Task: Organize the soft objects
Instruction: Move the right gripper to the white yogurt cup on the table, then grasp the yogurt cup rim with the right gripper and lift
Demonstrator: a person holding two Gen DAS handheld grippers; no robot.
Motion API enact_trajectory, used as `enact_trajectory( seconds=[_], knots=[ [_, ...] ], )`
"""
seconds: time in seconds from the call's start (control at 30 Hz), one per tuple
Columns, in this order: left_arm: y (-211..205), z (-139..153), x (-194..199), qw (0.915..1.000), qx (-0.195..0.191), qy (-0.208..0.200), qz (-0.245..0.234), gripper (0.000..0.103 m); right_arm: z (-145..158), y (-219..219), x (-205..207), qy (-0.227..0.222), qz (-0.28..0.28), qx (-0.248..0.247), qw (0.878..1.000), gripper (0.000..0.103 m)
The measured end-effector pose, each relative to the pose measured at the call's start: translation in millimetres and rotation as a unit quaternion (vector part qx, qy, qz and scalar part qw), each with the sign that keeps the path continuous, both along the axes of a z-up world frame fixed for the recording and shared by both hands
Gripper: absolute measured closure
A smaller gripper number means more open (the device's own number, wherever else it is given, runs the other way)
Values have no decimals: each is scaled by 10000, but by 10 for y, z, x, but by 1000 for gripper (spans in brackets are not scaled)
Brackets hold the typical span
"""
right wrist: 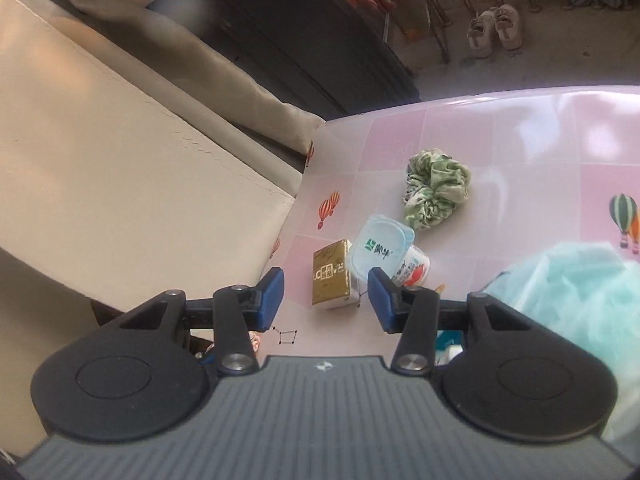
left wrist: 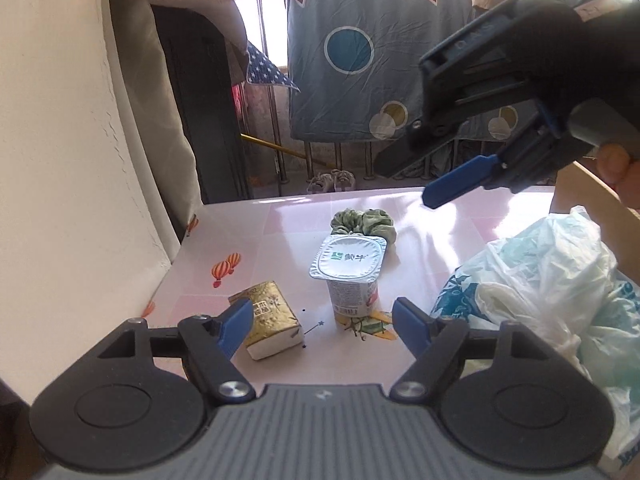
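Note:
A gold tissue pack [left wrist: 267,323] [right wrist: 331,276] lies on the pink table. A sealed yogurt cup [left wrist: 349,276] [right wrist: 385,251] stands just right of it. A green scrunchie [left wrist: 365,221] [right wrist: 436,193] lies beyond the cup. My left gripper [left wrist: 322,326] is open and empty, low over the table in front of the tissue pack and cup. My right gripper [right wrist: 327,300] is open and empty, above the tissue pack. It also shows in the left wrist view [left wrist: 416,178], held high at the upper right.
A crumpled white and teal plastic bag [left wrist: 560,280] [right wrist: 576,292] fills the table's right side. The pink tablecloth [left wrist: 280,224] [right wrist: 520,152] ends at a beige wall [left wrist: 60,160] on the left. A blue sheet [left wrist: 360,48] hangs on a railing beyond; shoes [right wrist: 494,30] lie on the floor.

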State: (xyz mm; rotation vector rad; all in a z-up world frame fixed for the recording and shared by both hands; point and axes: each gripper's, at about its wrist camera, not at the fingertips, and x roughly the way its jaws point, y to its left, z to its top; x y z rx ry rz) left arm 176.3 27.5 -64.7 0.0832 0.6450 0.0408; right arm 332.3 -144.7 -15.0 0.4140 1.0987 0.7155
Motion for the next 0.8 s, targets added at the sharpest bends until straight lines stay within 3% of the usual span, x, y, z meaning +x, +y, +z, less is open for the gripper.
enact_trajectory(
  seconds=[0.13,0.23,0.4,0.6,0.73,0.8],
  knots=[
    [35,-184,329,9990,-319,298,30,25,-228,221,408,-9,106,-213,9997,66],
    [35,-307,509,9981,-389,480,36,25,-483,320,646,117,208,-288,9993,78],
    [20,-449,720,9965,-415,728,2,25,-812,468,849,252,360,-497,9978,80],
    [17,-589,940,9944,-472,936,118,29,-985,470,947,414,372,-325,9979,80],
    [-4,-604,1019,9934,-516,1016,106,41,-1029,455,955,682,416,-148,9967,80],
    [-16,-577,1026,9936,-547,987,71,52,-1000,456,936,724,482,-164,9961,81]
  ],
)
